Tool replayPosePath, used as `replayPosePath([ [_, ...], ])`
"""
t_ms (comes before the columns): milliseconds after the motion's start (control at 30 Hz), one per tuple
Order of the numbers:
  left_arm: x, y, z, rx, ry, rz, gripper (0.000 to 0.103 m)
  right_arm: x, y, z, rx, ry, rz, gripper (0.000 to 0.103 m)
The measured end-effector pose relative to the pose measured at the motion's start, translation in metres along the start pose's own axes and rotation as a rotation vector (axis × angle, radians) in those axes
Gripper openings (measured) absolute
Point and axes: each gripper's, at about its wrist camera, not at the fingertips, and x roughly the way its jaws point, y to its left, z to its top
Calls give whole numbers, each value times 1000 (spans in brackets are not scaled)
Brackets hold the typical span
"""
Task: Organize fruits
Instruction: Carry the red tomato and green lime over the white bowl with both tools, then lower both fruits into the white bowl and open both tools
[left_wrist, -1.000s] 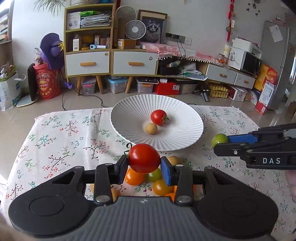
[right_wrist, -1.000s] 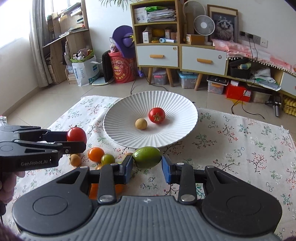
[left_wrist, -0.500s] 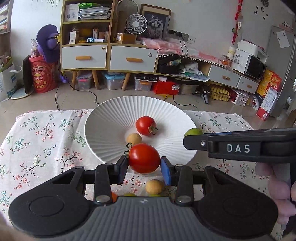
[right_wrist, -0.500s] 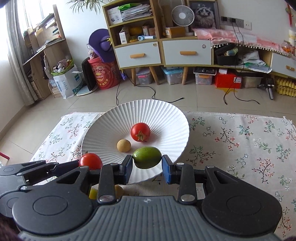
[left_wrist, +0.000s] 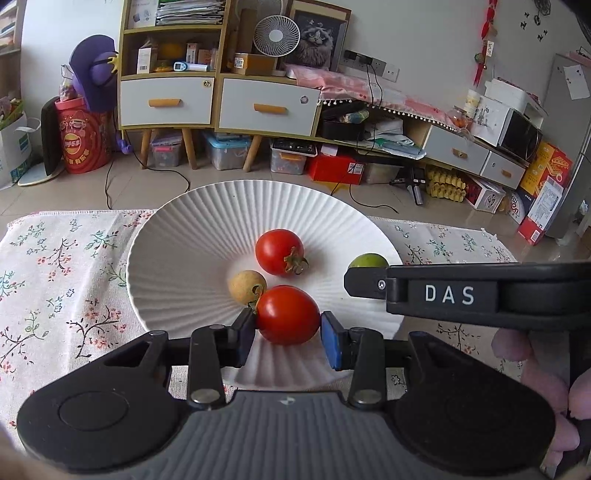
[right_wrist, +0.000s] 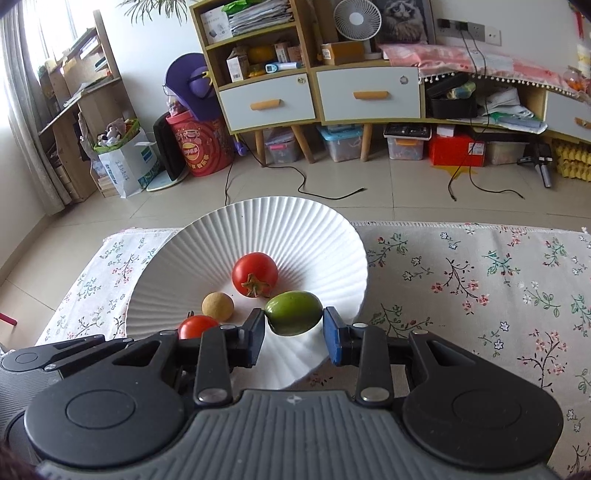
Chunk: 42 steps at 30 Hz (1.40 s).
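Both clenched grippers, left (left_wrist: 288, 326) with tomato (left_wrist: 287, 314), right (right_wrist: 293, 325) with green fruit (right_wrist: 293, 312), now over white plate (right_wrist: 295, 229) on floral tablecloth (right_wrist: 480, 280).

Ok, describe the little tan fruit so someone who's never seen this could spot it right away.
Find the white ribbed plate on the floral cloth. Near its middle lies a loose red tomato; the tan fruit sits just beside it. It is the smallest piece there, round, dull and beige, while its neighbours are glossy red or green.
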Motion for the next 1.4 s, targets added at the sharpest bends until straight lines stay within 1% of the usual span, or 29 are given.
replayPosePath([
  [400,3,-3,1,15,-10,3,35,1,1,1,-6,6,13,32],
  [533,2,-5,1,19,-12,-7,39,-1,1,2,-3,-2,11,34],
  [633,1,-6,1,33,-13,-6,47,-4,2,2,-5,-9,10,43],
  [700,-1,-7,1,40,-13,-5,53,-7,3,1,-10,-10,9,45],
  [833,-6,-6,1,48,-12,-7,60,-15,3,1,-14,-16,4,52],
  [900,-10,-5,2,50,-12,-11,66,-20,4,1,-16,-23,-2,56],
  [933,-13,-4,1,52,-13,-12,68,-23,4,1,-16,-26,-4,58],
  [1000,-18,-4,0,61,-17,-12,75,-29,5,-1,-16,-33,-9,62],
  [1067,-24,-3,0,71,-20,-12,79,-34,5,-1,-17,-40,-11,67],
  [1200,-37,1,-6,91,-15,-9,86,-44,8,-4,-25,-48,-13,72],
  [1333,-48,8,-12,112,-5,-3,91,-53,12,-8,-43,-59,-18,77],
  [1400,-53,12,-15,116,0,0,94,-57,14,-10,-46,-62,-15,80],
])
